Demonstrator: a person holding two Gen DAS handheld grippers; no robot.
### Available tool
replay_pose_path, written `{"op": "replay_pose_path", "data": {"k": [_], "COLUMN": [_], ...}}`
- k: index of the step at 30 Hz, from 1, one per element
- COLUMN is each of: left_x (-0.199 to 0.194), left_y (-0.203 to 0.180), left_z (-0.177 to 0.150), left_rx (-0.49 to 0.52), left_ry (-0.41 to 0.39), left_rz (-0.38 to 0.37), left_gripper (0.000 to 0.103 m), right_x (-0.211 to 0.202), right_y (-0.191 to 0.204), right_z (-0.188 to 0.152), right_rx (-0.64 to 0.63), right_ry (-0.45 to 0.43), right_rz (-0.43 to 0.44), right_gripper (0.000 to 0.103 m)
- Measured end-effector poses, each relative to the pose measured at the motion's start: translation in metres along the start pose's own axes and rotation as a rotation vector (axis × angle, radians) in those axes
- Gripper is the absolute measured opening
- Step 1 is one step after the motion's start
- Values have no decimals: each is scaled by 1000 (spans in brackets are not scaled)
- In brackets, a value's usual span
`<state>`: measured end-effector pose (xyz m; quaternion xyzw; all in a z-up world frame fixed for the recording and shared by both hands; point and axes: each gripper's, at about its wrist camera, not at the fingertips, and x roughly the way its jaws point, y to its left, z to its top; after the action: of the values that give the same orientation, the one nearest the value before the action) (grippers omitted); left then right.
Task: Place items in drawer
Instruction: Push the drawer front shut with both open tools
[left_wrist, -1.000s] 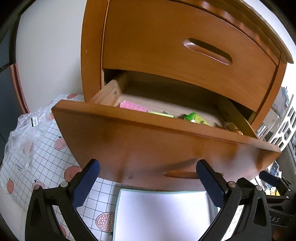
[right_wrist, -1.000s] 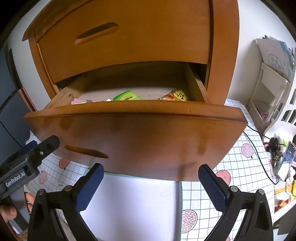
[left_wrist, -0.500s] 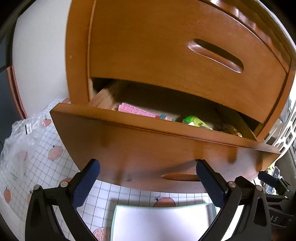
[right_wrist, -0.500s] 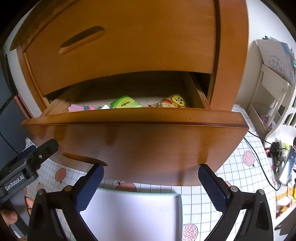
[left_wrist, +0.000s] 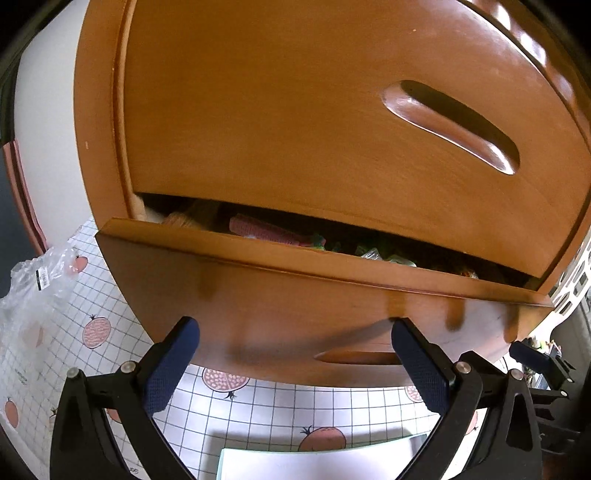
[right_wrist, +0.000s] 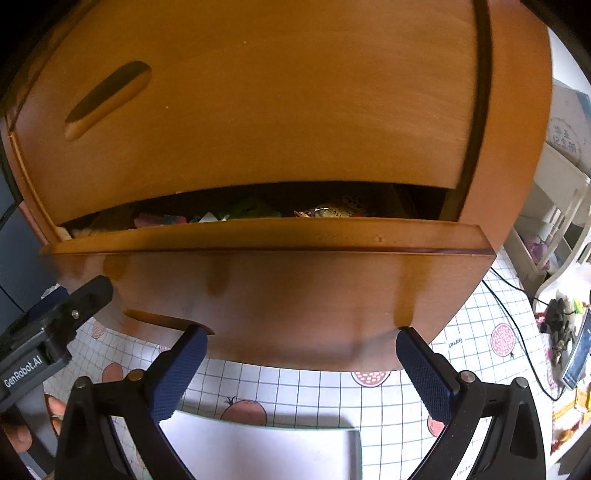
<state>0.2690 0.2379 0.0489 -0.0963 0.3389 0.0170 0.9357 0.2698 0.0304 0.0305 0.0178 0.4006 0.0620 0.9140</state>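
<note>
**Both grippers pressing the lower drawer toward shut**

The left gripper (left_wrist: 293, 338) is sitting with its fingers spread wide and nothing between them, and its blue fingertips (left_wrist: 400, 328) are meeting the front panel of the lower drawer (left_wrist: 295, 306), one to each side of the drawer's handle slot (left_wrist: 356, 357). The right gripper (right_wrist: 301, 345) is doing the same on the drawer front (right_wrist: 277, 291), fingers equally wide apart and empty, working to the right of the handle slot (right_wrist: 162, 319). Spreading the contact across the drawer front is, I judge, what is keeping the drawer square on its runners instead of letting it twist and jam.

Inside the drawer, the items are lying in the narrow gap left under the upper drawer (left_wrist: 314, 122): a pink packet (left_wrist: 264, 230) toward the drawer's left, green wrappers (left_wrist: 386, 254) near its middle, and a yellowish snack bag (right_wrist: 334, 210) toward its right. They are sitting low, so nothing appears to be snagging the upper drawer's edge. The placing looks done; the closing push is the step in hand.

Below the drawer front, a white sheet (right_wrist: 258, 450) is lying on the fruit-printed grid cloth (left_wrist: 258, 410), and a crumpled clear bag (left_wrist: 33, 280) is resting left of the drawer.
</note>
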Motion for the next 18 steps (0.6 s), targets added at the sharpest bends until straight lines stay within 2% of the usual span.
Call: {"op": "replay_pose_path", "data": {"k": [18], "left_x": [0], "left_y": [1], "left_z": [-8], "left_rx": [2], "left_ry": [4], "left_rz": [0], "left_gripper": [103], "right_x": [2], "right_y": [6], "right_z": [-2], "right_rx": [6], "right_ry": [-2], "right_rz": [-5], "right_gripper": [103]}}
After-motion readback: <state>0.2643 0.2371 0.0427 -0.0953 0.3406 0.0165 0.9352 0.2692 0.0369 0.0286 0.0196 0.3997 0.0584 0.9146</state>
